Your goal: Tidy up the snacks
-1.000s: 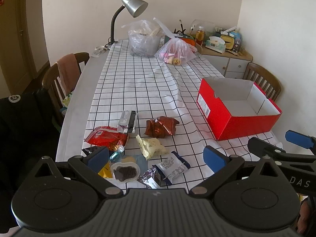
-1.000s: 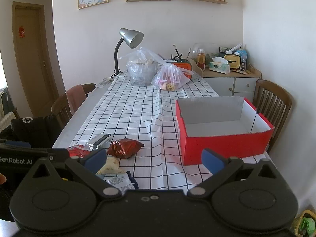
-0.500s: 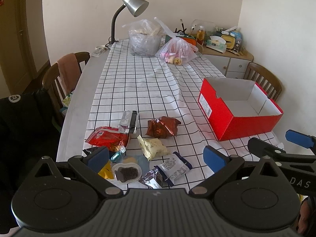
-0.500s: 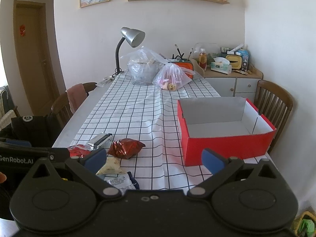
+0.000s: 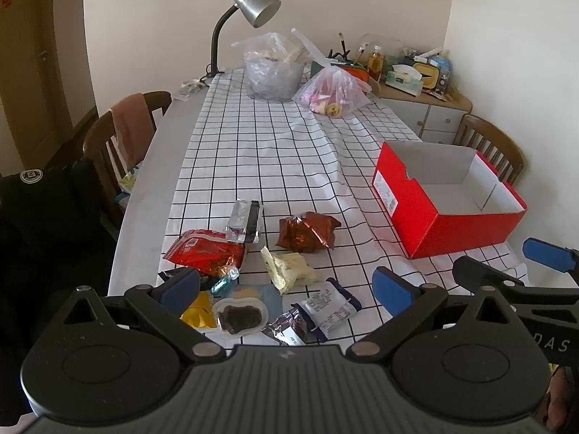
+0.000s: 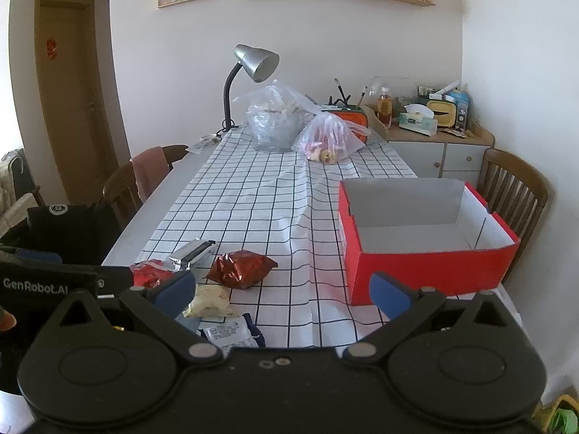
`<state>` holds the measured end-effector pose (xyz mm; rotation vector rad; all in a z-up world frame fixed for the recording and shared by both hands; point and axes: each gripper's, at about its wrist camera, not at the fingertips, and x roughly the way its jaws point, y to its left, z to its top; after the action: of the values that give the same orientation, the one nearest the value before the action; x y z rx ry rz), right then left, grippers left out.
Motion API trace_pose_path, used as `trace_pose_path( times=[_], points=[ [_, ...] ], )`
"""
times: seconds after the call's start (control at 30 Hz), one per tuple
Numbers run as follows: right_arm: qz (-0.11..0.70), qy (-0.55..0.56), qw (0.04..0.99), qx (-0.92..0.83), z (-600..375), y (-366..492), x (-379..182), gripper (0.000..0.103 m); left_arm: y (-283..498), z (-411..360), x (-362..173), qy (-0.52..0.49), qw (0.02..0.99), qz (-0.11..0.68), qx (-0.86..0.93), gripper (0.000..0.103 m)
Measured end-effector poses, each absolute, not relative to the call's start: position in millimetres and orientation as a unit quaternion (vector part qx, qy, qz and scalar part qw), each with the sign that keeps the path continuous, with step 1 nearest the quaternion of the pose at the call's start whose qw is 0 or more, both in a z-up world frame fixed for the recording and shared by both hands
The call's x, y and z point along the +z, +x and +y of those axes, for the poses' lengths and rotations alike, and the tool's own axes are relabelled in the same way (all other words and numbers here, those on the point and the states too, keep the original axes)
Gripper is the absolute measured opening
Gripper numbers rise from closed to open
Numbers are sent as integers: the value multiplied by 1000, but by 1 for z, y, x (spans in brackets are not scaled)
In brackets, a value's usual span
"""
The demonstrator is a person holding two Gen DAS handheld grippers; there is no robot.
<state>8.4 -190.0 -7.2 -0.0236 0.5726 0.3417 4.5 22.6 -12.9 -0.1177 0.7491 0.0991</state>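
Note:
Several snack packets lie at the near end of the checked tablecloth: a red bag (image 5: 204, 251), a silver packet (image 5: 243, 221), a brown foil bag (image 5: 305, 232), a pale yellow packet (image 5: 289, 268), a white and blue packet (image 5: 331, 307) and a clear cup with a dark snack (image 5: 239, 315). An empty red box (image 5: 445, 217) stands to the right. My left gripper (image 5: 286, 289) hovers open above the near snacks. My right gripper (image 6: 282, 289) is open too, nothing between its fingers, with the brown foil bag (image 6: 241, 268) and red box (image 6: 427, 264) ahead of it.
A grey desk lamp (image 5: 253, 11) and two plastic bags (image 5: 275, 68) stand at the table's far end. Wooden chairs sit at the left (image 5: 119, 137) and right (image 5: 488, 148). A cluttered cabinet (image 5: 419, 86) fills the back right corner. A dark jacket (image 5: 32, 224) hangs left.
Both grippers have risen and drawn back slightly, so the table sits a little lower in each view. The snacks and box have not moved.

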Motion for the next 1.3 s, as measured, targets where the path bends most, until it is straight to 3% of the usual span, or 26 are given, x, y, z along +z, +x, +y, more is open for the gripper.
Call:
trace_pose_path(
  times=[0.33,0.7,0.8,1.3],
  points=[
    [284,-29,939,193,-171,21,-20,101,11,39,-25,-68,921,377,64,102],
    [343,-54,907,241,-146,47,-64,93,19,74,-63,-86,898,423,86,102],
    [363,-61,896,249,-142,52,-78,84,19,81,-76,-92,891,436,92,101],
    [390,-138,863,289,-125,72,-122,79,32,75,-107,-106,872,473,60,98]
  ],
)
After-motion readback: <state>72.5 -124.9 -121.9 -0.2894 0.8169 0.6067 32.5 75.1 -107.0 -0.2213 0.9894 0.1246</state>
